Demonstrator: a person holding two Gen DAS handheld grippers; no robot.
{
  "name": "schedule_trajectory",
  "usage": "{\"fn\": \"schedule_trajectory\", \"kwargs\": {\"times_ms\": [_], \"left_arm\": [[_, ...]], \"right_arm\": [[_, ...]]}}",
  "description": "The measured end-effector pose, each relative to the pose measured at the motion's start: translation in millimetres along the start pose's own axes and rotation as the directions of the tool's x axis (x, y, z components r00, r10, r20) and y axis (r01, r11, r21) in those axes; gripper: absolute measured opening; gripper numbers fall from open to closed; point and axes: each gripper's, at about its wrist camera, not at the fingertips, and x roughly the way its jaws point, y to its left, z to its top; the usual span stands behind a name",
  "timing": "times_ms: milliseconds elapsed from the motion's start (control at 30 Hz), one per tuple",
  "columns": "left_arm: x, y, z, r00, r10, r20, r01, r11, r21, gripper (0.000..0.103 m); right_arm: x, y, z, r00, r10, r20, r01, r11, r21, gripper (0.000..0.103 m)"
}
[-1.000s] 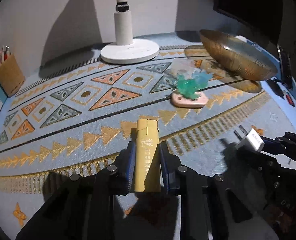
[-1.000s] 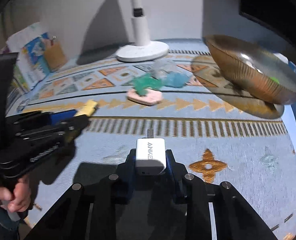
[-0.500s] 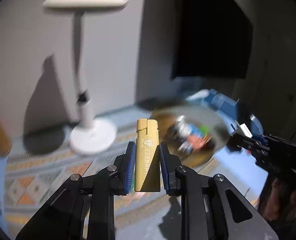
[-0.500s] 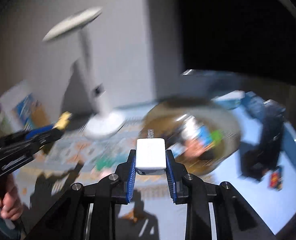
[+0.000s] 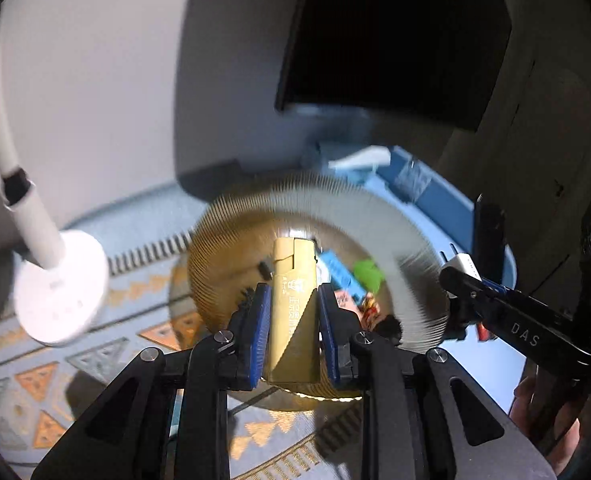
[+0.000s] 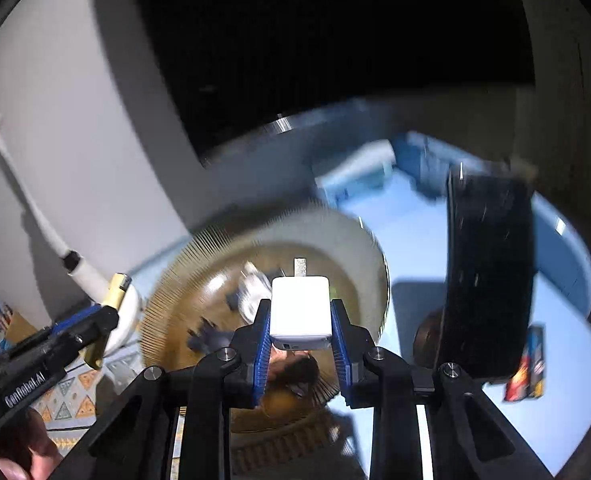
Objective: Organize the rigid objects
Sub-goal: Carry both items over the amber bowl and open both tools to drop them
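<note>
over the ribbed amber bowl [image 5: 231, 240] i hold both grippers, each one pointing down at a slant. my left gripper [image 5: 291, 328] is clenched on a tan lighter [image 5: 293, 304]: the blue pads [image 5: 260, 332] press its two long sides, and the lighter stands upright between them with its cap end toward the bowl. in the left view the lighter covers the middle of the bowl. my right gripper [image 6: 301, 336] is clenched on a white charger [image 6: 300, 312], plug prongs [image 6: 299, 266] pointing forward over the bowl, the blue pads [image 6: 263, 356] tight on both its sides.

inside the bowl lie some small things, blurred: a blue piece [image 5: 341, 276], a green piece [image 5: 369, 274], something pink and red under them. i cannot tell more about them.

the bowl sits on a patterned mat [image 5: 55, 392] with orange and grey triangles. left of the bowl is the round white base of a lamp [image 5: 61, 292], its stem going up and away. from the left view i see my right gripper coming in at the right edge with the charger at its tip [image 5: 465, 266]; from the right view my left gripper enters at the lower left with the lighter tip [image 6: 117, 288], a bit of my hand [image 6: 23, 448] below it. a black flat object [image 6: 489, 276] stands on the light blue table [image 6: 407, 232] right of the bowl, and a small colourful packet [image 6: 529, 364] lies just beside it.
</note>
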Motion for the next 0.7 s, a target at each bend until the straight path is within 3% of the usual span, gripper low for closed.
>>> {"fn": "schedule_trajectory", "kwargs": {"times_ms": [200,400,467,567,633,700], "left_arm": [[31,-4,-5,0.998,-0.002,-0.055,0.002,1.000,0.004,0.021],[38,-8,-6,0.997,-0.016,-0.073,0.017,1.000,0.015,0.021],[33,-9,-4,0.996,-0.033,-0.083,0.034,0.999,0.016,0.040],[0,-6,2,1.000,-0.019,0.001,0.019,1.000,0.022,0.040],[-30,-3,5,0.998,-0.016,0.053,0.014,0.999,0.031,0.044],[-65,3,4,0.993,-0.011,0.119,0.009,1.000,0.021,0.053]], "right_arm": [[22,-4,-5,0.998,-0.040,-0.051,0.040,0.999,-0.004,0.027],[27,-11,-5,0.996,-0.047,-0.074,0.047,0.999,0.007,0.028],[23,-14,-2,0.997,-0.038,-0.071,0.039,0.999,0.022,0.030],[-7,-13,7,0.998,-0.058,0.010,0.058,0.998,0.024,0.031],[-36,-12,12,0.994,-0.060,0.086,0.058,0.998,0.028,0.047],[-62,-10,13,0.986,-0.060,0.153,0.056,0.998,0.031,0.060]]}}
